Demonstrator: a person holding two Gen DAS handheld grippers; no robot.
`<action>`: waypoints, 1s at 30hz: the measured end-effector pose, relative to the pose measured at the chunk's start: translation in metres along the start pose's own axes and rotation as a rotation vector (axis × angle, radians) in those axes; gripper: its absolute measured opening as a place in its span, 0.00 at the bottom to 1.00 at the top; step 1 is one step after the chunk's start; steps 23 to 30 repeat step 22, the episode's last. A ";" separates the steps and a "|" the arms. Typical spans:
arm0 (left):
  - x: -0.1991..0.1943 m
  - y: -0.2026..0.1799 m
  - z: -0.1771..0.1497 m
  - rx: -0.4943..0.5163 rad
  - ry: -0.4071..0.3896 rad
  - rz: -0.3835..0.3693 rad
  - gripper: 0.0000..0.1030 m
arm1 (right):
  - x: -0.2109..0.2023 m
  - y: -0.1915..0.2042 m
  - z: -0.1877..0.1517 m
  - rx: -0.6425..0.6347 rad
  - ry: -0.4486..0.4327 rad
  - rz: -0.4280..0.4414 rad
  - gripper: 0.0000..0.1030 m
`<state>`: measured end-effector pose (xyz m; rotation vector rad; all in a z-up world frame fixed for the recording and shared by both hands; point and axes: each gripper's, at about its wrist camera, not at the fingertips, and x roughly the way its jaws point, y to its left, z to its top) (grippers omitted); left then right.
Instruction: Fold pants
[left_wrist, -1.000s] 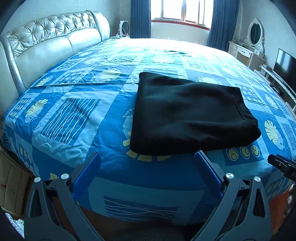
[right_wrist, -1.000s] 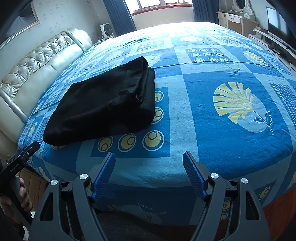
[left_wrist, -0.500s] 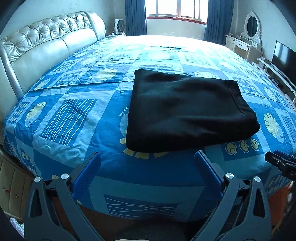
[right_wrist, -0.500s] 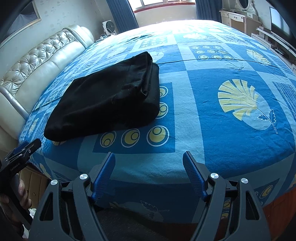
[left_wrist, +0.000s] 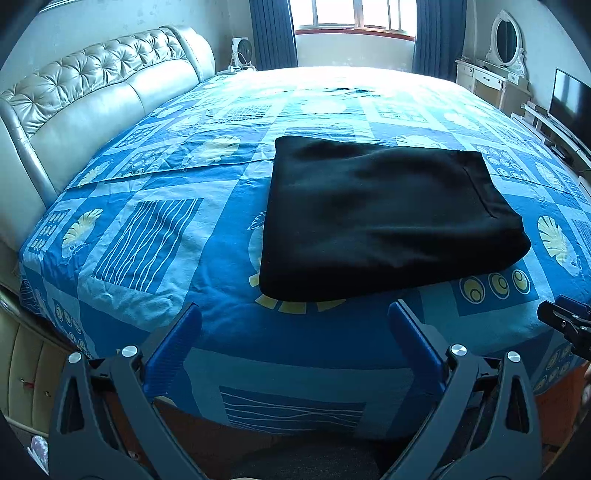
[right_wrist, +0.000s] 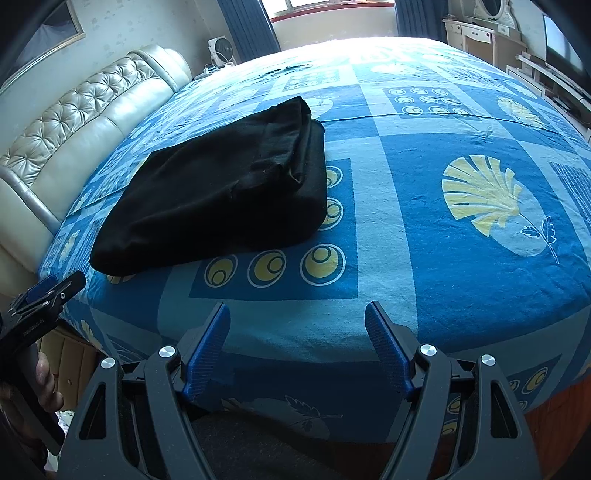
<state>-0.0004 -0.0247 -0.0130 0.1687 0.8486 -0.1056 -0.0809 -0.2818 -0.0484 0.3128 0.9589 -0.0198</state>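
The black pants (left_wrist: 384, 218) lie folded into a thick rectangle on the blue patterned bed (left_wrist: 155, 236). My left gripper (left_wrist: 295, 314) hangs open just short of the pants' near edge, over the bed's front rim, holding nothing. In the right wrist view the same pants (right_wrist: 221, 199) sit up and to the left, and my right gripper (right_wrist: 297, 314) stands open and empty over bare bedspread (right_wrist: 461, 258) near the front edge. The left gripper's tip (right_wrist: 55, 291) shows at the far left of that view, held by a hand (right_wrist: 44, 384).
A tufted cream headboard (left_wrist: 85, 99) runs along the left side. A fan (left_wrist: 242, 51) stands by the curtained window (left_wrist: 354, 22). A dressing table with mirror (left_wrist: 498, 62) and a television (left_wrist: 569, 99) are at the right. A wooden drawer unit (left_wrist: 26, 384) sits below the bed's left corner.
Both views have shifted slightly, and the pants sit a little differently in frame. The pants have not moved on the bed, and both grippers stay open.
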 end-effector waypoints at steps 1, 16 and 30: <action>0.000 0.000 0.000 0.001 -0.002 0.002 0.98 | 0.000 0.000 0.000 -0.001 0.002 0.000 0.72; -0.027 0.006 0.029 -0.043 -0.097 -0.196 0.98 | -0.003 0.003 0.002 -0.001 0.006 0.020 0.72; 0.017 0.080 0.080 -0.155 -0.105 -0.135 0.98 | -0.010 0.001 0.052 -0.024 -0.085 0.013 0.76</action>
